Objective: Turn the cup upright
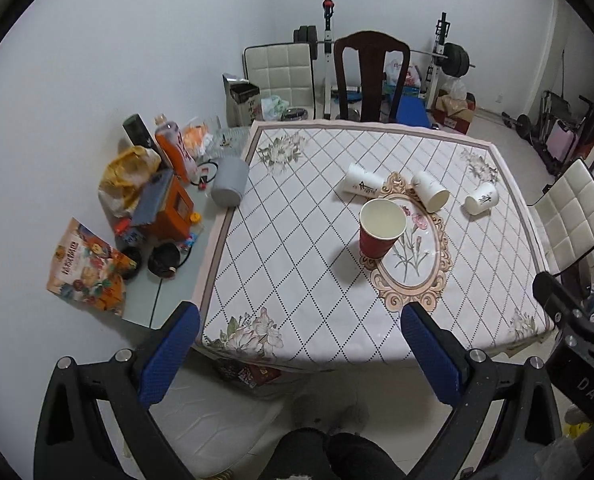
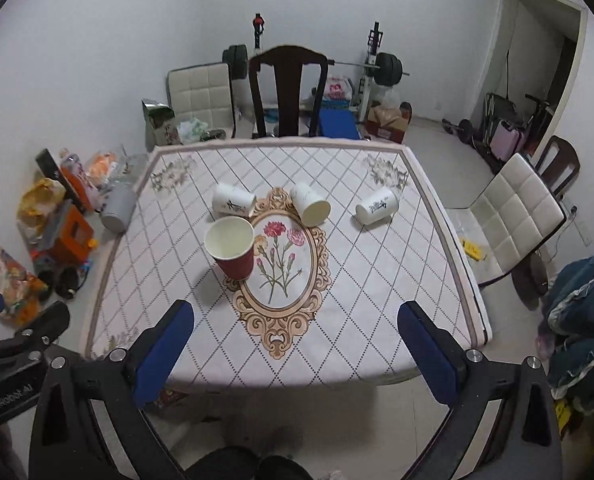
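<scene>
Red cup (image 1: 380, 227) stood upright at left edge of floral oval on tablecloth (image 1: 297, 240), mouth up. Three white cups lay tipped behind it: left white cup (image 1: 361, 185), middle white cup (image 1: 431, 191), right white cup (image 1: 481, 198), mouths facing various ways. Left gripper (image 1: 301, 344) and right gripper (image 2: 297, 344) hovered off near table edge, jaws spread wide, holding nothing. Risk, as judged: thin paper wall could crush under hard pinch; lying cup could roll away on nudge; reach past could topple red cup.
</scene>
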